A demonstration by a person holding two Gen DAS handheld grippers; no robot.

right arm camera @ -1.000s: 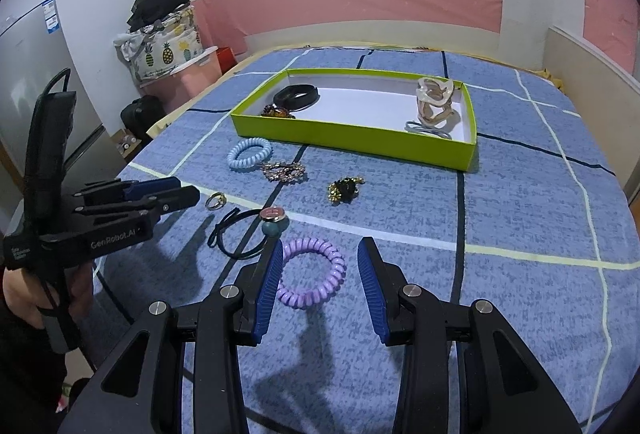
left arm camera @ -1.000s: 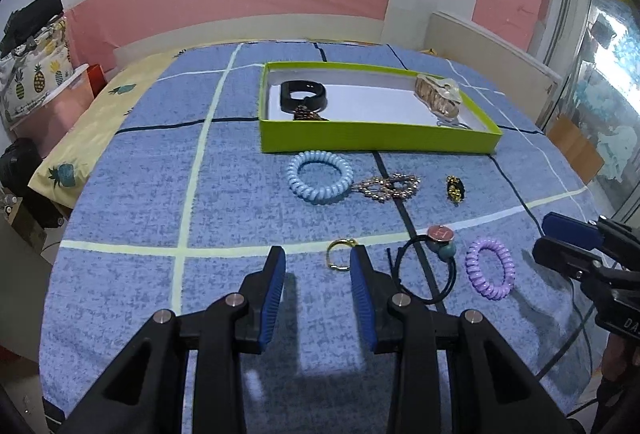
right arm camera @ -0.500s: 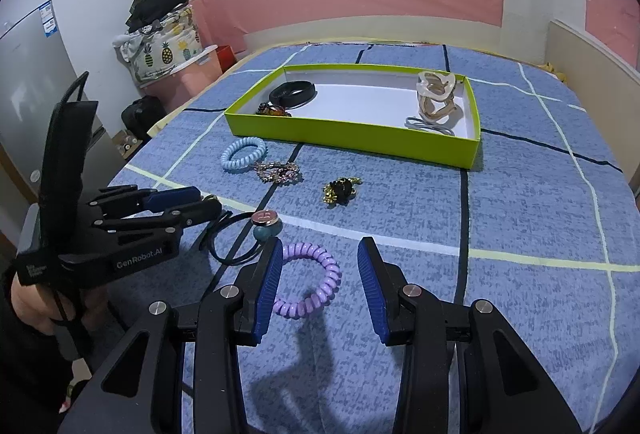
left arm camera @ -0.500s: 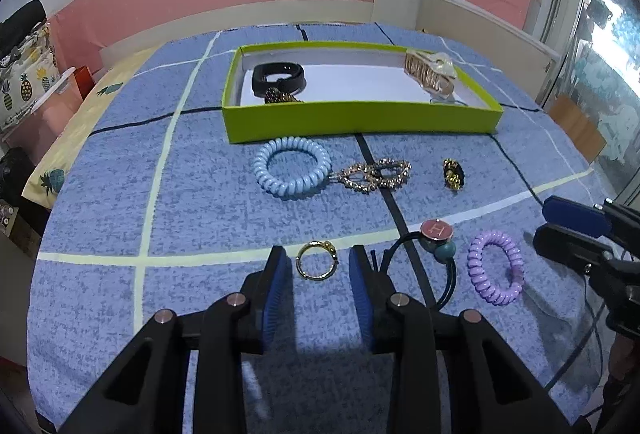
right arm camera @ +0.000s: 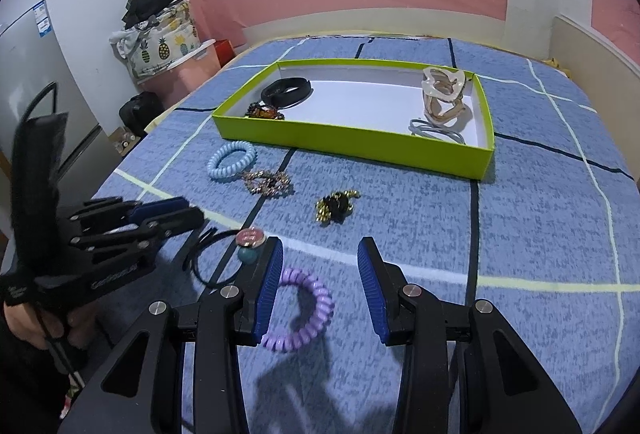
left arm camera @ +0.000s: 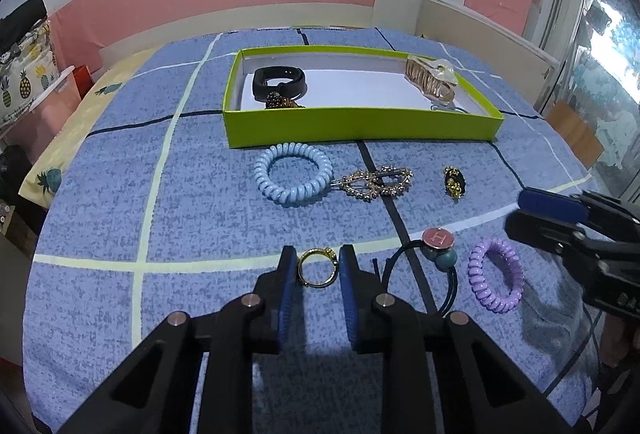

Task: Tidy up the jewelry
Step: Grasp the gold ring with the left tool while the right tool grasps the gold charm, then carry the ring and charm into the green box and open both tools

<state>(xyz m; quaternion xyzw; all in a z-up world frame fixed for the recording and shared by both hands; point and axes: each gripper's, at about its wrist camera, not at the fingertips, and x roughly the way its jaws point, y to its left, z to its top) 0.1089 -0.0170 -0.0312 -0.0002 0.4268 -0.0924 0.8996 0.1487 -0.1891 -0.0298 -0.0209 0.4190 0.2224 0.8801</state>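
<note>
A bed (left arm camera: 100, 194) with a blue checked cover carries everything. On it a green tray (left arm camera: 360, 122) is seen, already loaded with a black band (left arm camera: 280, 80), a beaded piece, a translucent claw clip (right arm camera: 442, 90) and a grey tie (right arm camera: 436, 128). Six pieces are left out on the cover: a blue coil tie (left arm camera: 294, 174), a rhinestone clip (left arm camera: 376, 183), a black hair tie with charm (left arm camera: 432, 266), a purple coil tie (right arm camera: 298, 310), a black-gold ornament (right arm camera: 336, 206) and a gold ring (left arm camera: 316, 268). Task is judged under half done. The left gripper (left arm camera: 318, 262) is narrowed around the gold ring, jaws just beside it; contact probably not made yet, hard to tell. The right gripper (right arm camera: 320, 266) is held wide open over the purple coil tie, nothing grasped.
</note>
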